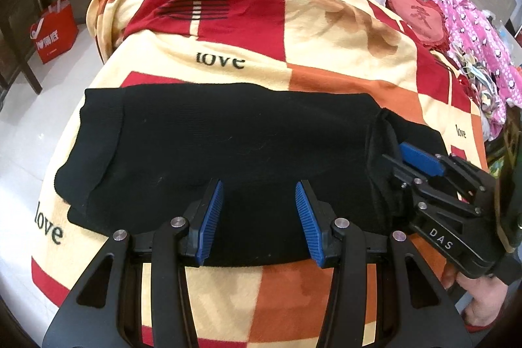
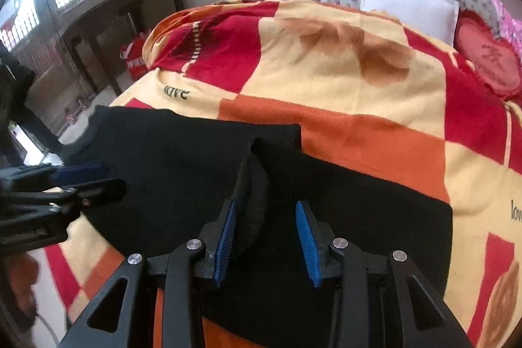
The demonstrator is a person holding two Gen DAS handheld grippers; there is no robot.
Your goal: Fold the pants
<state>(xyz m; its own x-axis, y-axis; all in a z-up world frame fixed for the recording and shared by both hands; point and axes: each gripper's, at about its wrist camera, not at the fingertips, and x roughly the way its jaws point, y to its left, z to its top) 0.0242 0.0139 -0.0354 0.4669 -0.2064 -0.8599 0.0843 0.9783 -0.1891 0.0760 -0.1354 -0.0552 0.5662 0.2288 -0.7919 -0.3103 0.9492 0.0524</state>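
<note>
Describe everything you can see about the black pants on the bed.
The black pants are a soft, knit-looking dark fabric, lying flat across the checked blanket and apparently already folded into a wide band. At one end the layers part and show a fuzzy inner side. Both open grippers, left gripper and right gripper, hover over the near edge; neither pinches cloth.

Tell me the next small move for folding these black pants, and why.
Probably close the right gripper on the raised fold of the black pants between its open fingers. The left gripper hovers open over the near edge, holding nothing, so neither has a grip yet.
</note>
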